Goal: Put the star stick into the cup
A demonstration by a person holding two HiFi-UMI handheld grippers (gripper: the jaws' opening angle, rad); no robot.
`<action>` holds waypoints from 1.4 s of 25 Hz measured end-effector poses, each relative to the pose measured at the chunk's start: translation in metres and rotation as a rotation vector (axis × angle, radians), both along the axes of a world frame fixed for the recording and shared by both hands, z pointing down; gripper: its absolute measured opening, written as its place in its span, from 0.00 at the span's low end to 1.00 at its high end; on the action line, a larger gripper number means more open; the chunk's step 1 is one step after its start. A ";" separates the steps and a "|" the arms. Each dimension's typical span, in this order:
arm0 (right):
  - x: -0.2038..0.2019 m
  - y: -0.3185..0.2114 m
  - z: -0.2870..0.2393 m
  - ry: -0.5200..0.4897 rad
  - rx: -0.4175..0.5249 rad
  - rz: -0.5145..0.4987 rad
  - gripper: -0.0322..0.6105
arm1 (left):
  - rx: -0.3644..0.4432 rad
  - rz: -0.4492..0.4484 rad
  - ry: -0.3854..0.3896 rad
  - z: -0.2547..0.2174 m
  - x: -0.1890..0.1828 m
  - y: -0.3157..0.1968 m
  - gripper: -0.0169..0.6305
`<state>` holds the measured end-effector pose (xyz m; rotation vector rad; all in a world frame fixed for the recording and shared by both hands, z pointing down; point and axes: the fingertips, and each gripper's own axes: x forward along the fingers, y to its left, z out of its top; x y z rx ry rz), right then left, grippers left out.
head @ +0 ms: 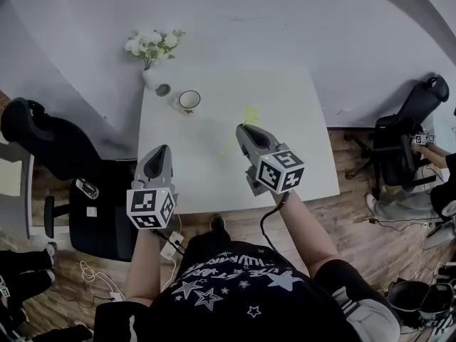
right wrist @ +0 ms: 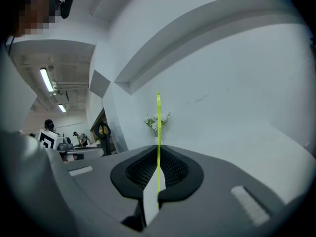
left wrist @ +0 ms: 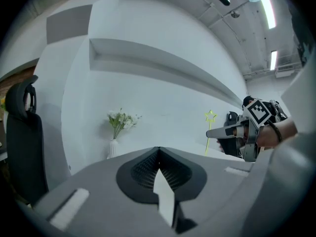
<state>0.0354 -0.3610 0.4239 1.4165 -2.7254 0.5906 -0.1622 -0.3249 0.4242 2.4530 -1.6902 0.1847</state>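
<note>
The star stick (head: pixel 246 118) is thin and yellow-green with a star at one end. My right gripper (head: pixel 243 129) is shut on its shaft and holds it above the middle of the white table (head: pixel 306 155). In the right gripper view the star stick (right wrist: pixel 158 127) rises straight up from between the closed jaws of the right gripper (right wrist: pixel 158 149). The white cup (head: pixel 189 100) stands upright near the table's far left, well apart from the stick. My left gripper (head: pixel 164 149) hovers over the table's near left edge, shut on nothing. The left gripper view shows the star stick (left wrist: pixel 210 117) in the right gripper (left wrist: pixel 211 133).
A white vase of flowers (head: pixel 151 48) stands at the table's far left corner, with a small grey round object (head: pixel 163 89) beside the cup. Black office chairs stand to the left (head: pixel 43 137) and right (head: pixel 406 130) of the table. A white wall lies behind.
</note>
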 end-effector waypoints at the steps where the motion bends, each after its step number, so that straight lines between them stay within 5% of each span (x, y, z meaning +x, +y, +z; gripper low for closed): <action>1: -0.005 -0.011 -0.004 0.003 0.007 -0.002 0.10 | 0.000 0.004 0.002 -0.001 -0.003 -0.010 0.03; 19: -0.055 -0.152 -0.037 -0.019 0.062 -0.021 0.10 | 0.000 0.030 0.017 0.002 -0.024 -0.127 0.03; 35: -0.101 -0.202 0.017 -0.041 -0.053 -0.112 0.10 | -0.068 -0.039 0.027 0.034 -0.046 -0.158 0.03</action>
